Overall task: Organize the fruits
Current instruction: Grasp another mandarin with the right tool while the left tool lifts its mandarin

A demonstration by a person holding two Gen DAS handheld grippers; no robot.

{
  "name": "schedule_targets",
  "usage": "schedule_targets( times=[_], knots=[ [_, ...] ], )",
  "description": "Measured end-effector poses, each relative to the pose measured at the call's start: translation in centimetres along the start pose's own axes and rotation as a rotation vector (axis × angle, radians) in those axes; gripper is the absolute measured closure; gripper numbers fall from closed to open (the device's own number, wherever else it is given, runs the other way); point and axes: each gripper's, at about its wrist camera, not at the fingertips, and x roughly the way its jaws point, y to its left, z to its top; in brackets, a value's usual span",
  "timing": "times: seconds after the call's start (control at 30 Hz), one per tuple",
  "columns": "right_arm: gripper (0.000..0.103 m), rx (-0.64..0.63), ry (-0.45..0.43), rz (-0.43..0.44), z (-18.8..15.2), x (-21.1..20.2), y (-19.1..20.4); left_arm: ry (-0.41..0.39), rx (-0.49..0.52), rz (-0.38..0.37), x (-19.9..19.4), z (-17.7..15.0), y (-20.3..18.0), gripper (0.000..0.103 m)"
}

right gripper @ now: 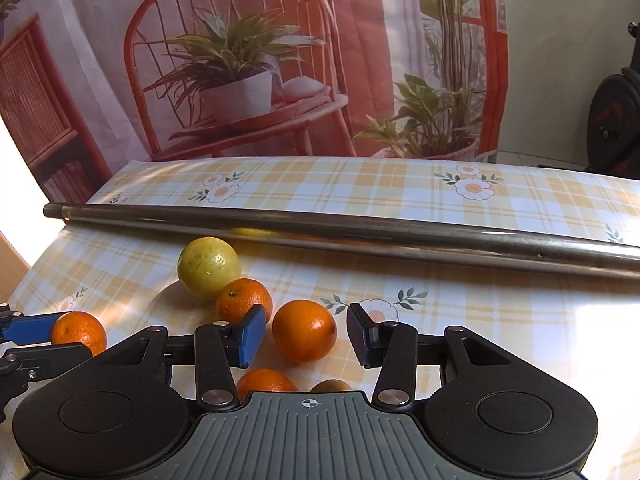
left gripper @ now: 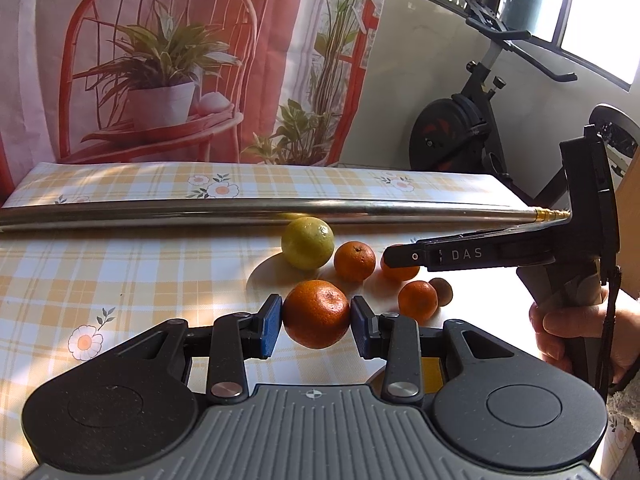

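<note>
My left gripper (left gripper: 317,320) is shut on a large orange (left gripper: 316,314), blue pads pressed on both its sides, low over the checked tablecloth (left gripper: 120,272). Beyond it lie a yellow-green citrus (left gripper: 307,243), an orange (left gripper: 355,261), a smaller orange (left gripper: 417,299) and a brown fruit (left gripper: 441,291). My right gripper (right gripper: 306,334) is open, its pads standing clear on either side of another orange (right gripper: 305,331) on the table. That gripper (left gripper: 396,259) also shows side-on in the left wrist view, half hiding this orange (left gripper: 398,272). In the right wrist view, the held orange (right gripper: 79,332) sits at the far left.
A long steel pole (left gripper: 240,210) lies across the table behind the fruit. A printed curtain (left gripper: 180,60) hangs at the table's far edge. An exercise bike (left gripper: 460,132) stands off the right end. A hand (left gripper: 576,332) grips the right gripper's handle.
</note>
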Motion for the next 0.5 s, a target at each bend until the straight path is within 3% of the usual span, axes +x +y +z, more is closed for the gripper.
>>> schedule_targets(
  times=[0.13, 0.5],
  knots=[
    [0.069, 0.012, 0.011, 0.009, -0.1, 0.4, -0.2, -0.002, -0.003, -0.001, 0.0, -0.1, 0.1, 0.064],
    [0.07, 0.049, -0.025, 0.029, -0.5, -1.3, -0.6, -0.014, -0.004, 0.003, -0.8, -0.2, -0.2, 0.064]
  ],
)
